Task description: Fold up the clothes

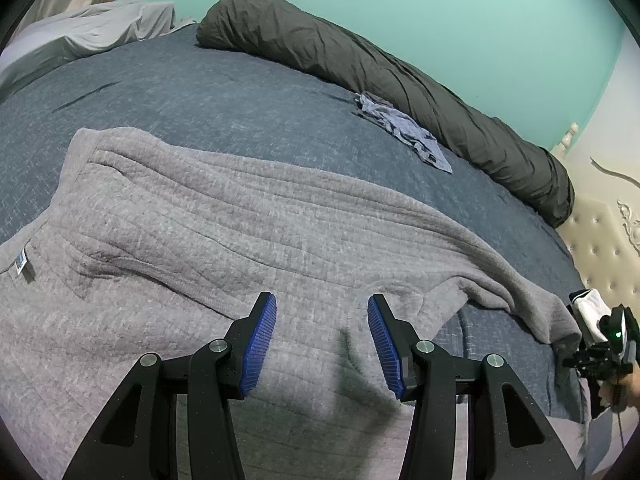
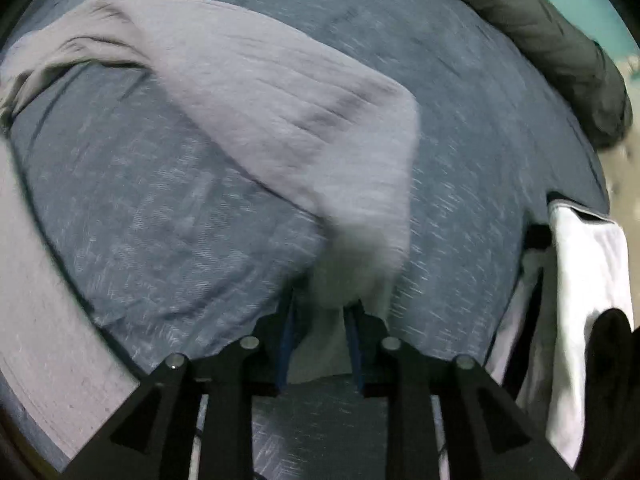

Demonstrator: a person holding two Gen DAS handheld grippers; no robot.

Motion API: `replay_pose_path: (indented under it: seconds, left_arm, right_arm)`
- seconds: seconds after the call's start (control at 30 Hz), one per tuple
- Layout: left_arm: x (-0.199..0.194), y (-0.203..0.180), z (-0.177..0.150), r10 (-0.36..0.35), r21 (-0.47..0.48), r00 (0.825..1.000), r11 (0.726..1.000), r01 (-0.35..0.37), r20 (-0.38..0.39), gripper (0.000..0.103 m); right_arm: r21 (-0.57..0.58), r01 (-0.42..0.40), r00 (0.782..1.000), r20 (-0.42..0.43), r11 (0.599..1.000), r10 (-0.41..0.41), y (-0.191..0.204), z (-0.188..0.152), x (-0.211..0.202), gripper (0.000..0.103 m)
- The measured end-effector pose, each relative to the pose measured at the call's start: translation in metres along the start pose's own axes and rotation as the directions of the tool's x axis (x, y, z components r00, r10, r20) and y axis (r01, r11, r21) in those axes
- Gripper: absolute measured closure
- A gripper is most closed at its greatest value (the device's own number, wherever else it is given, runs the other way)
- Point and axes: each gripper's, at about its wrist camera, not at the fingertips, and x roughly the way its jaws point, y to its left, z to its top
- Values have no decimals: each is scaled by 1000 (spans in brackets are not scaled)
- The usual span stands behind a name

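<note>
A grey knitted sweater (image 1: pixel 240 220) lies spread on the blue bedcover (image 1: pixel 200 88), its body under my left gripper (image 1: pixel 322 312). That gripper hovers over the knit with its blue pads (image 1: pixel 262 340) apart and nothing between them. One sleeve (image 2: pixel 300 120) runs out to the right, and its cuff end sits pinched between the pads of my right gripper (image 2: pixel 320 316), which points steeply down at the bed. The right wrist view is blurred. The right gripper (image 1: pixel 600 344) also shows at the far right edge of the left wrist view, held in a hand.
A dark rolled duvet (image 1: pixel 360 60) lies along the far side of the bed, with a small crumpled blue garment (image 1: pixel 404 132) beside it. Pale pillows (image 1: pixel 100 28) sit far left. A white cloth (image 2: pixel 584 280) hangs at the bed's right edge, near a tufted headboard (image 1: pixel 600 248).
</note>
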Motion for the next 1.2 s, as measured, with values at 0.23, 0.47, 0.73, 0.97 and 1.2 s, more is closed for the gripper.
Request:
replay_pose_path:
  seconds: [0.23, 0.47, 0.73, 0.97, 1.2]
  left_arm:
    - [0, 3, 1, 2, -7, 1000, 1000, -2, 2, 51]
    - [-1, 3, 2, 4, -7, 1000, 1000, -4, 6, 51]
    - [-1, 4, 2, 6, -10, 1000, 1000, -6, 7, 51]
    - [-2, 3, 1, 6, -10, 1000, 1000, -6, 6, 51]
    - [-1, 4, 2, 7, -14, 1000, 1000, -7, 6, 51]
  right_arm:
    - [317, -37, 969, 242, 948, -43, -48, -13, -47, 78]
    - [465, -56, 957, 276, 883, -85, -76, -19, -39, 77]
    - [559, -10, 955, 251, 829, -157, -87, -31, -36, 77]
    - [548, 29, 998, 30, 836, -55, -73, -26, 27, 66]
    - [540, 17, 1000, 13, 841, -28, -61, -30, 39, 66]
